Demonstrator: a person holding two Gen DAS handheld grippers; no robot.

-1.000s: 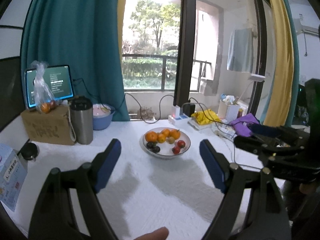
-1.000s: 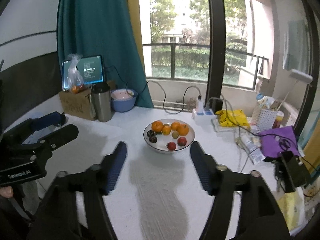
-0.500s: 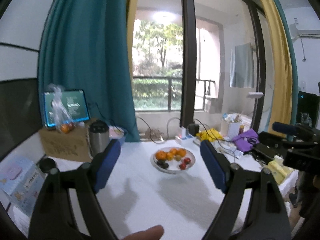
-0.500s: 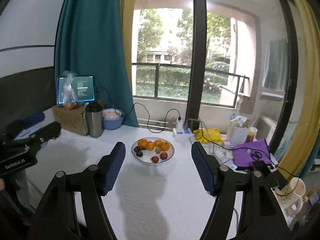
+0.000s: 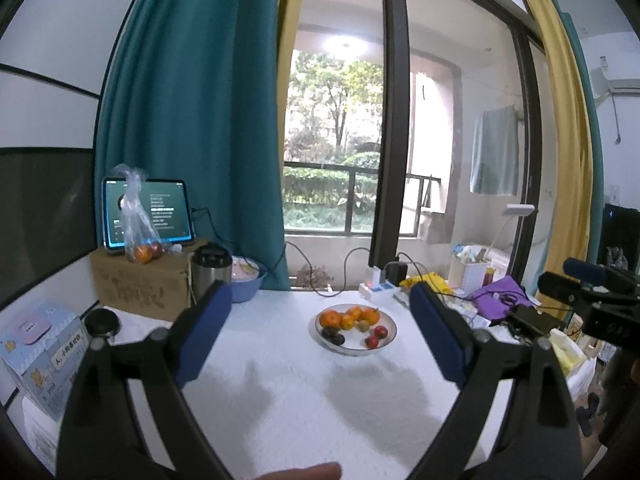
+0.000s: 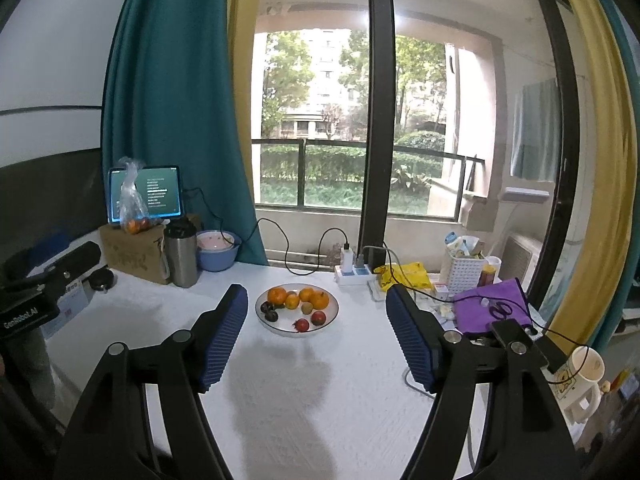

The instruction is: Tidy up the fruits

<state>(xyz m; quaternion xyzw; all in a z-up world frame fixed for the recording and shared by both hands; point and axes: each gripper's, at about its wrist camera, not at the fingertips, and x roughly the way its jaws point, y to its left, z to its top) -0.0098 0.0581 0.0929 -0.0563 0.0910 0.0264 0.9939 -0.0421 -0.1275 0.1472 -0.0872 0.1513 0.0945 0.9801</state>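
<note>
A white bowl (image 5: 386, 343) (image 6: 329, 322) of oranges, dark plums, a kiwi and red fruits stands in the middle of the white table. My left gripper (image 5: 320, 336) is open and empty, held above the table well short of the bowl. My right gripper (image 6: 314, 336) is open and empty, also short of the bowl. Each gripper shows at the edge of the other's view: the right gripper at the right (image 5: 592, 292), the left gripper at the left (image 6: 48, 280).
A cardboard box (image 5: 140, 284) with a tablet and a bag of fruit (image 5: 140, 232), a steel flask (image 6: 182, 256) and a blue bowl (image 6: 218, 250) stand at the back left. A power strip (image 6: 354, 274), a purple cloth (image 6: 492, 310) and a mug (image 6: 582, 380) crowd the right side.
Both grippers have pulled back and risen, so the bowl looks smaller and farther. Both stay open.
</note>
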